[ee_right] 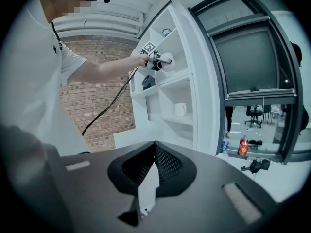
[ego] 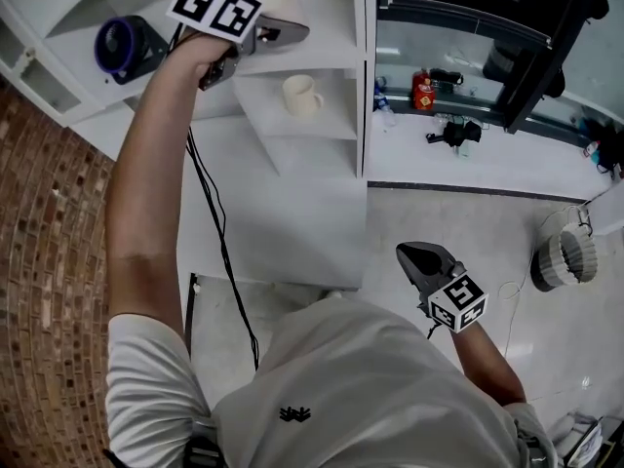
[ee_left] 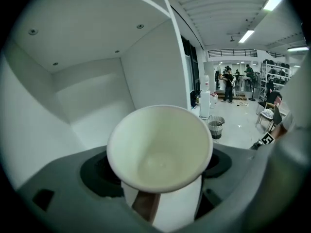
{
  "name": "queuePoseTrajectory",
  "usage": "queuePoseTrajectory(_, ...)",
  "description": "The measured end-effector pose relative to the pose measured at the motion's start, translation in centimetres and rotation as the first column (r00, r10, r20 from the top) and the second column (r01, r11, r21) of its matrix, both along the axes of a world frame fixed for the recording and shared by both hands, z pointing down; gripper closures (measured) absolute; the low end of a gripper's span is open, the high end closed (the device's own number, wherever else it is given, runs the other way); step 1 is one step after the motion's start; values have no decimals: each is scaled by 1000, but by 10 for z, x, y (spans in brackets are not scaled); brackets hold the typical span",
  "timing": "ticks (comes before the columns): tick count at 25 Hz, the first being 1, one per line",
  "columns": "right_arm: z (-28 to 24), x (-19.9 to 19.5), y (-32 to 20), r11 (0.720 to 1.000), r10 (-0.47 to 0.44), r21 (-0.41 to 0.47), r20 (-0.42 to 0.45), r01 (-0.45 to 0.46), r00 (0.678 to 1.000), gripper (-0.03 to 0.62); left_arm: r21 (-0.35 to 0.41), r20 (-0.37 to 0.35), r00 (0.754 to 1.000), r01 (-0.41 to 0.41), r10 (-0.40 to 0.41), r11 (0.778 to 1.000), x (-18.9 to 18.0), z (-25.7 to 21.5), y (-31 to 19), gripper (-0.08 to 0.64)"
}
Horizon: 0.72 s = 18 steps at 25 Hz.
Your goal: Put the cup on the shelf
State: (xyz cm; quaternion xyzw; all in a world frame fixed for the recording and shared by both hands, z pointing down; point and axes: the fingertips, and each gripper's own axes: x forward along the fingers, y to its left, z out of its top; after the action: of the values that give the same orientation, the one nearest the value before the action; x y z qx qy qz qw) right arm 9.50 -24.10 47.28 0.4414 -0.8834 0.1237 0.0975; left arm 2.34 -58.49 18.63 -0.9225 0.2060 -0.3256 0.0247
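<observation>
A white paper cup (ee_left: 159,149) fills the left gripper view, tilted with its empty mouth toward the camera. My left gripper (ee_left: 158,174) is shut on its lower body. In the head view the left gripper (ego: 283,29) is raised into an upper compartment of the white shelf (ego: 336,125), where the cup (ego: 283,1) is hard to make out. From the right gripper view, the left gripper (ee_right: 163,60) and cup (ee_right: 168,65) sit at that compartment's opening. My right gripper (ego: 417,258) hangs low by my side, shut with nothing in it (ee_right: 148,178).
A cream mug (ego: 300,94) stands in the compartment below. A dark round purple-faced object (ego: 122,45) sits in a compartment to the left. A black cable (ego: 219,232) trails down the shelf front. A red bottle (ego: 422,91) and a wire bin (ego: 565,256) lie right.
</observation>
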Motion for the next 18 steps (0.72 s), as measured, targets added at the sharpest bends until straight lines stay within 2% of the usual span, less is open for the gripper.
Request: queuePoseTrajectory(18,12,14,-11,982,188,-22,32,-187,982,580,-52,75,997,32,-28,998,32,35,-99,120)
